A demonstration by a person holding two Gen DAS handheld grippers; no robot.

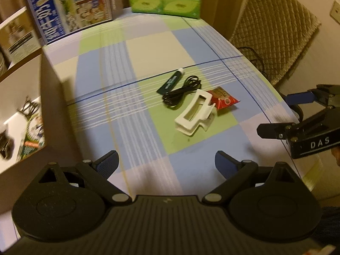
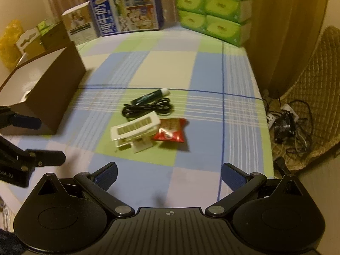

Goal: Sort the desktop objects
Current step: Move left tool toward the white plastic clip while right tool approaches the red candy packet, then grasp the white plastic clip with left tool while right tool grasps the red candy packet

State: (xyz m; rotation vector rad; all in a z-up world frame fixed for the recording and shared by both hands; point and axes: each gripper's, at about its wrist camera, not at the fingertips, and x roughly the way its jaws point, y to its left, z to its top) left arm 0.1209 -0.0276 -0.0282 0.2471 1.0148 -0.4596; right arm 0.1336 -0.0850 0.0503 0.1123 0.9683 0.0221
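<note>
At far left, an open brown cardboard box on the checked cloth of the surface, already holding a few items, blurred. Beside it, low over the near edge, the left claw, fingers spread wide, gripping nothing. Mid-surface, a small cluster: dark green tube with a white cap farthest back, touching a coiled black cable just in front. Nearer, a white plastic clip, lying tilted, its right end against a red snack packet. Right claw low over the near edge, spread apart and empty. Along the back, a blue printed carton, then stacked green tissue packs. At far right, off the surface, a quilted chair.
</note>
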